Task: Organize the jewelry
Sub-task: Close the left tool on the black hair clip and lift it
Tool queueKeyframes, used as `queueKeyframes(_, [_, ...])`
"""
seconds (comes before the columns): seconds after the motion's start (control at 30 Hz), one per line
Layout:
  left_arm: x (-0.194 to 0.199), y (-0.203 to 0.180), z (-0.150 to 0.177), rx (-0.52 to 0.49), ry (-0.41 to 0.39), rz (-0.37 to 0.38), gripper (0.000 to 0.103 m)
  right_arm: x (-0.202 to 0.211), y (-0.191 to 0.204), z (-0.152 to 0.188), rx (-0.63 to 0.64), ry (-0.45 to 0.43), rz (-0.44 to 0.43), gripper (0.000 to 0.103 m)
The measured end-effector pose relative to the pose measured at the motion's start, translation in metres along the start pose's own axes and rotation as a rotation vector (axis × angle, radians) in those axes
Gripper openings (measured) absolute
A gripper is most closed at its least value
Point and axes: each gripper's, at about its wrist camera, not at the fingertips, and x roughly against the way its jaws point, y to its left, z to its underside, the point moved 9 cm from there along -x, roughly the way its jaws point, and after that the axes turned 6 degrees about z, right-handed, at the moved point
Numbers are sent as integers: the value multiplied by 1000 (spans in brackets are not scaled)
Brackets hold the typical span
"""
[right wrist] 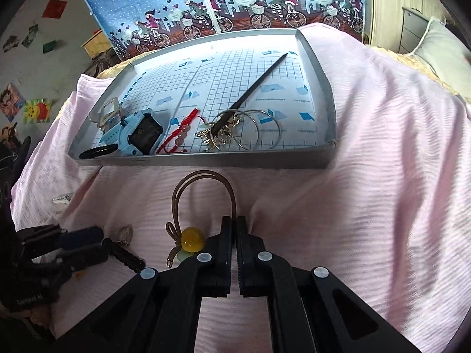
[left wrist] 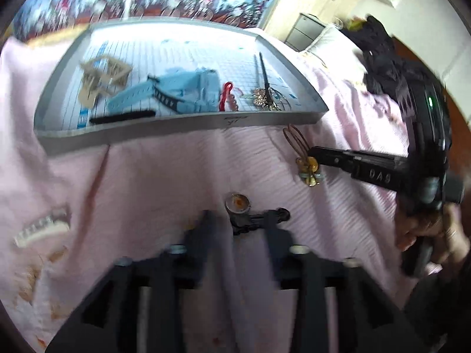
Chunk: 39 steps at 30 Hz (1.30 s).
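Pinching the brown cord hair tie [right wrist: 203, 188] at its right strand, right gripper [right wrist: 235, 229] has fingers nearly closed on it, cord running between the tips; yellow bead [right wrist: 192, 239] sits just at 9 o'clock of the tips, so the grip is on the cord, probably because it's thin enough to clamp while the bead would roll. Tray [right wrist: 206, 158] lies at 12 o'clock from the tie, near edge just beyond the loop, so my guess is a short lift-and-forward drop. Already in tray: blue watch [right wrist: 138, 132], red bead bracelet [right wrist: 176, 135], hoop rings [right wrist: 259, 129], black hair stick [right wrist: 259, 79], all bunched along the near edge, likely the easiest reach. Left gripper [left wrist: 238, 223] fingers stand moderately apart, straddling a black chain piece [left wrist: 259, 219] without closing on it; small round charm [left wrist: 238, 201] just past the tips at 12 o'clock. White claw clip [left wrist: 41, 229] lies well off at 9 o'clock on the pink bedspread [left wrist: 147, 182], not yet collected. Left view shows the right gripper side-on at 3 o'clock with its tips at the tie's charm cluster [left wrist: 309, 170], plus the beige claw clip [left wrist: 103, 76] in the tray, but it's motion-blurred. Right view is sharp, shows actual cord contact, which the left view can't resolve
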Motion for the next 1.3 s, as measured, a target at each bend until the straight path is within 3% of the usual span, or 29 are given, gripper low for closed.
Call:
queueKeyframes(0.2, [-12,-11,8,-112,23,7,42,-3,7,1,-8,17,-51,4])
queueKeyframes(0.4, [-16,-29,12,-179,28,82,41,-3,13,13,44,74,-55,4])
queueKeyframes(0.47, [-17,-38,16,-211,53,113,34,-1,10,14,30,76,-57,4])
queueKeyframes(0.53, [-19,-47,22,-255,82,136,33,2,4,14,6,75,-58,4])
queueKeyframes(0.63, [-25,-51,23,-307,86,95,33,4,-4,12,-13,71,-44,4])
queueKeyframes(0.77, [-32,-38,12,-237,56,40,33,4,-8,11,-12,70,-22,4])
queueKeyframes(0.93, [-38,-22,2,-149,50,59,33,-1,-10,13,-7,86,-6,4])
queueKeyframes(1.17, [-53,-38,-5,-228,79,100,33,-5,-11,11,-20,84,-18,4])
queueKeyframes(1.3, [-53,-38,-3,-221,87,135,33,-10,-12,10,-29,89,-34,4])
